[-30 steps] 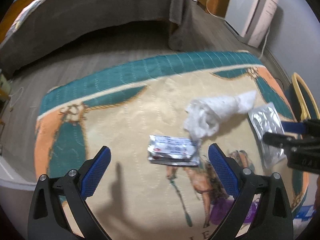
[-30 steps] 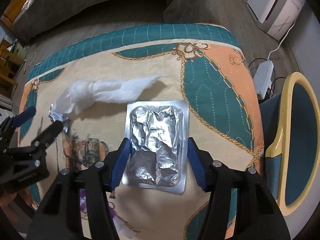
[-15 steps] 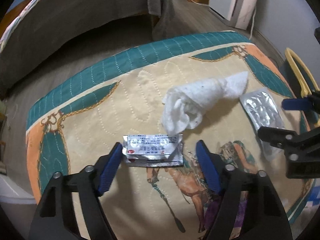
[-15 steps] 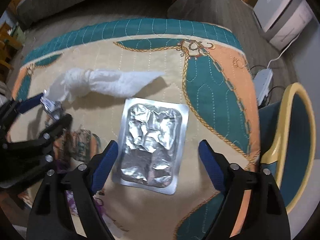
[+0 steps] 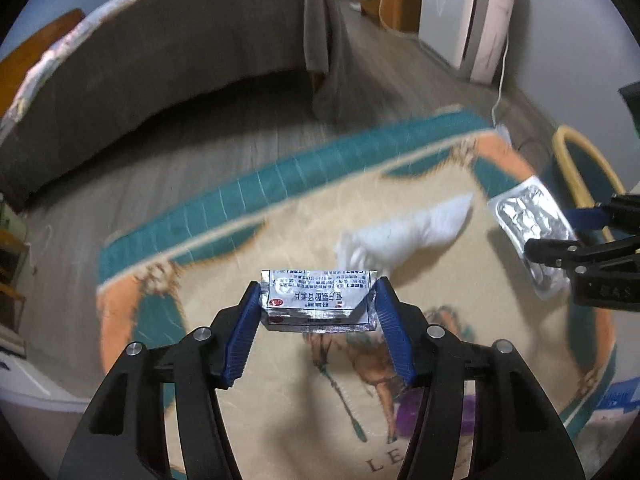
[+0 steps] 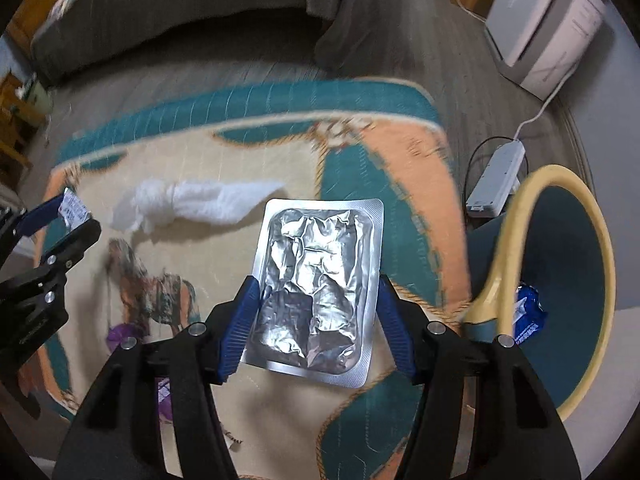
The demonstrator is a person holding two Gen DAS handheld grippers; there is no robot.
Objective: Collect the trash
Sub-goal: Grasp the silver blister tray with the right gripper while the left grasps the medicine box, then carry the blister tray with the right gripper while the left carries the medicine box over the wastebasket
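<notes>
My left gripper [image 5: 318,294] is closing its blue pads on the two short ends of a silver medicine sachet [image 5: 316,308] and holds it just above the patterned mat [image 5: 224,280]. My right gripper [image 6: 316,286], jaws closing too, clamps a crinkled silver foil blister pack [image 6: 320,256] by its long edges, lifted off the mat. A twisted white tissue [image 5: 404,236] lies on the mat between the two grippers. In the right wrist view the left gripper [image 6: 76,218] shows at the far left with the sachet [image 6: 73,209].
A teal bin with a yellow rim [image 6: 502,256] stands right of the mat and holds a blue wrapper [image 6: 528,316]. A white power strip [image 6: 496,180] with cables lies behind it. A grey-covered bed [image 5: 160,60] and a white appliance [image 6: 548,20] stand beyond.
Both grippers closed onto their items and rose: the left took the sachet, the right took the foil pack after briefly standing wider. Both items now hang above the mat. The tissue stayed put.
</notes>
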